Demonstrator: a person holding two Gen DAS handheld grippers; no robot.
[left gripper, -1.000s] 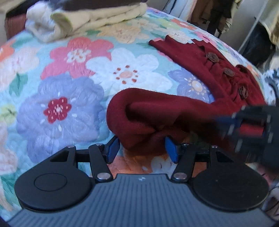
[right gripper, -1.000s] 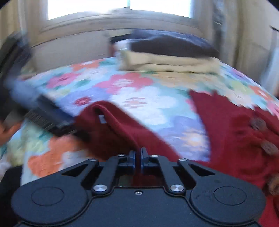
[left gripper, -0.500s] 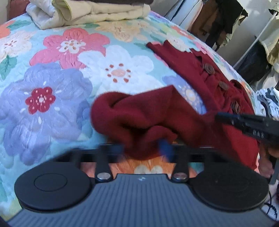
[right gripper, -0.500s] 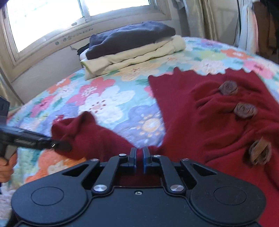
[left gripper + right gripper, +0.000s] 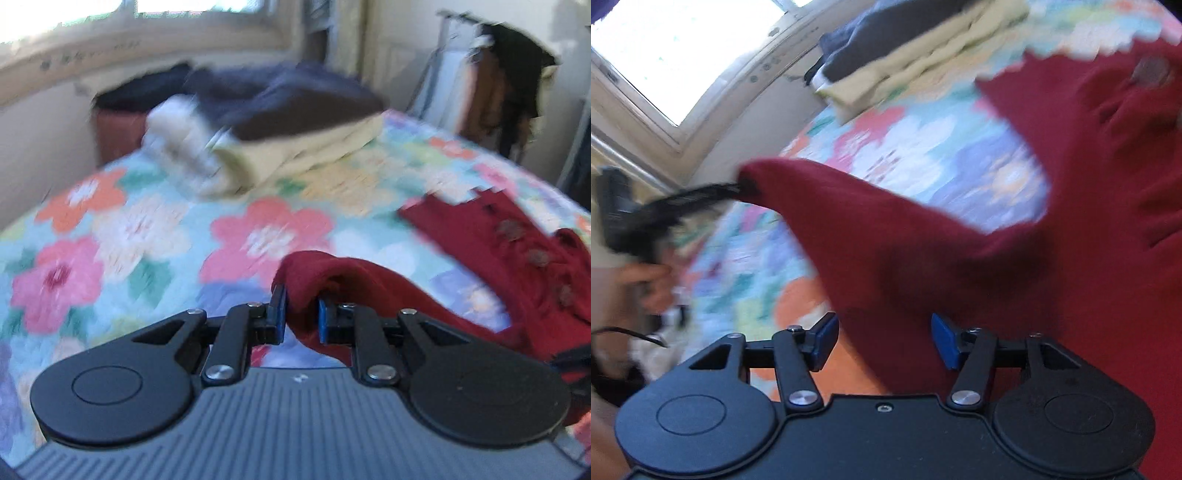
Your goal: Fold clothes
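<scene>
Currently, a dark red knitted cardigan with brown round buttons (image 5: pixel 517 251) lies on a bed covered by a quilt printed with large pastel flowers (image 5: pixel 155 236), and one of its sleeves is lifted off the quilt. Both views are blurred by motion. The left hand-held gripper (image 5: pixel 301 314), black with blue pads, has its jaws narrowed onto the bunched end of the red sleeve (image 5: pixel 314 273), pinching a thick fold of knit between the pads; seen from the right wrist view, this sleeve end (image 5: pixel 783 177) is drawn out and away from the cardigan body, so the fabric hangs in a taut band above the quilt. That hold looks meant to straighten the sleeve so it can be laid across the body in a clean fold. The right hand-held gripper (image 5: pixel 884 341) has its jaws spread wide, with red knit lying just beyond and between the blue pads; it holds nothing that can be made out, and appears placed near where the sleeve meets the cardigan body, perhaps to take a fresh hold or to steady the fold line. The cardigan body, buttons up, lies to the right of the lifted sleeve. Beyond the cardigan, toward the window wall, sits a stack of already folded clothes, pale yellow and cream under dark navy (image 5: pixel 280 122), which suggests the cardigan is the garment now being worked on and finished pieces are kept clear of it. A rack of hanging garments (image 5: pixel 506 81) stands beyond the far right corner of the bed.
</scene>
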